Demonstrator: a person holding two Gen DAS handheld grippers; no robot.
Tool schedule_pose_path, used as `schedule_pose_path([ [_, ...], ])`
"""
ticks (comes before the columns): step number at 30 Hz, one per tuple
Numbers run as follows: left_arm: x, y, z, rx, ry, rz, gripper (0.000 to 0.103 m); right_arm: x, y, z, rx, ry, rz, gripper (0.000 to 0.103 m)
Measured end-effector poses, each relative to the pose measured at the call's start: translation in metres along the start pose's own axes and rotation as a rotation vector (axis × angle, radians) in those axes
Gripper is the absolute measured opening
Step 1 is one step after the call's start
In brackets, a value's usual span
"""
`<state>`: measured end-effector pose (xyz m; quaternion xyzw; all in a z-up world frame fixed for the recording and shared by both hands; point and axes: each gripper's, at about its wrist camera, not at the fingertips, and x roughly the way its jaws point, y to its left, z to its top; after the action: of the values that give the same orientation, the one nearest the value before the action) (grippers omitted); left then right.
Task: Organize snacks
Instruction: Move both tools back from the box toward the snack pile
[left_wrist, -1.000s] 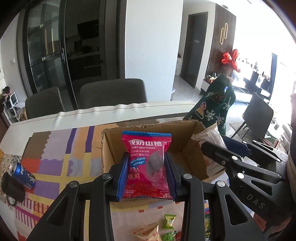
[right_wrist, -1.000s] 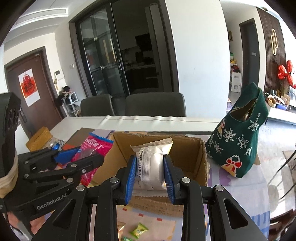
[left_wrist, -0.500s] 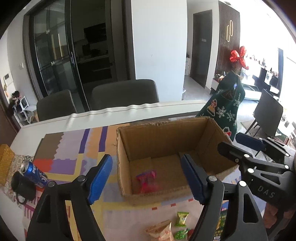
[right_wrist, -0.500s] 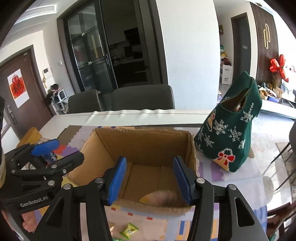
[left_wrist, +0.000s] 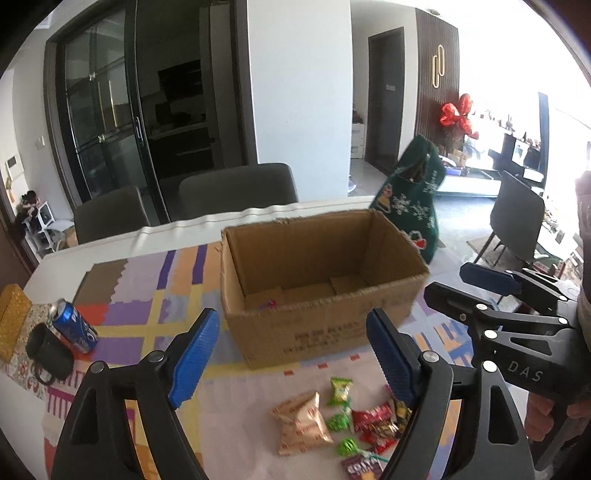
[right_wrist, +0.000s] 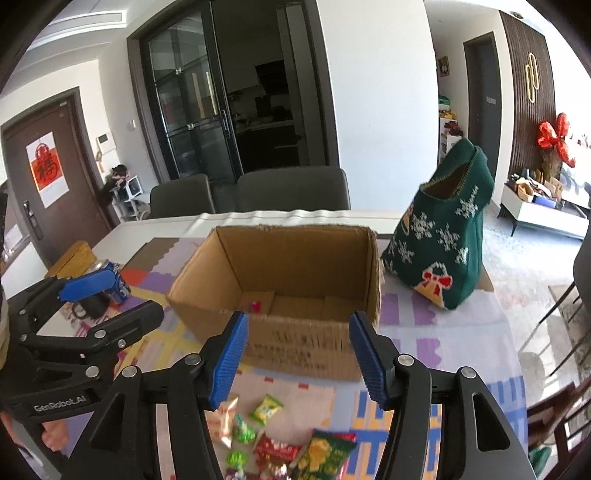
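Note:
An open cardboard box (left_wrist: 325, 325) stands on the patterned tablecloth; it also shows in the right wrist view (right_wrist: 295, 343). A corner of a pink packet (left_wrist: 269, 304) shows inside it, also in the right wrist view (right_wrist: 255, 305). Loose snacks lie in front of the box: a tan packet (left_wrist: 301, 422), small green sweets (left_wrist: 340, 389), red packets (left_wrist: 375, 421), and a green packet (right_wrist: 325, 454). My left gripper (left_wrist: 295, 358) is open and empty, above the snacks. My right gripper (right_wrist: 299, 362) is open and empty, beside it on the right.
A green knitted Christmas bag (right_wrist: 443, 240) stands right of the box. A blue drink can (left_wrist: 74, 325), a black mug (left_wrist: 48, 354) and a yellow box (left_wrist: 11, 321) sit at the left. Grey chairs (left_wrist: 236, 188) stand behind the table.
Both grippers opened and dropped their packets, the pink one and the white one, into the box. Both then pulled back toward me, so the loose snacks come into view.

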<state>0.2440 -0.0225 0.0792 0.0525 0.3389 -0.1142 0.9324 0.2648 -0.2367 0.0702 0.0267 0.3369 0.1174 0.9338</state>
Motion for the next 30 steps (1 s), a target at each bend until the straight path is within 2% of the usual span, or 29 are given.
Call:
schedule_pose_path([
  [7, -0.015, -0.008, -0.032, -0.025, 0.018, -0.021, 0.082, -0.020, 0.005, -0.032, -0.029, 0.011, -0.010, 0.058],
  [12, -0.014, -0.012, -0.058, -0.037, 0.064, -0.035, 0.082, -0.028, 0.009, -0.058, -0.052, 0.037, -0.013, 0.058],
  [25, 0.005, -0.023, -0.116, -0.010, 0.170, -0.074, 0.081, -0.017, 0.016, -0.116, -0.115, 0.154, 0.004, 0.058],
  [30, 0.018, -0.025, -0.126, -0.008, 0.203, -0.102, 0.068, -0.005, 0.015, -0.131, -0.122, 0.206, 0.029, 0.058],
])
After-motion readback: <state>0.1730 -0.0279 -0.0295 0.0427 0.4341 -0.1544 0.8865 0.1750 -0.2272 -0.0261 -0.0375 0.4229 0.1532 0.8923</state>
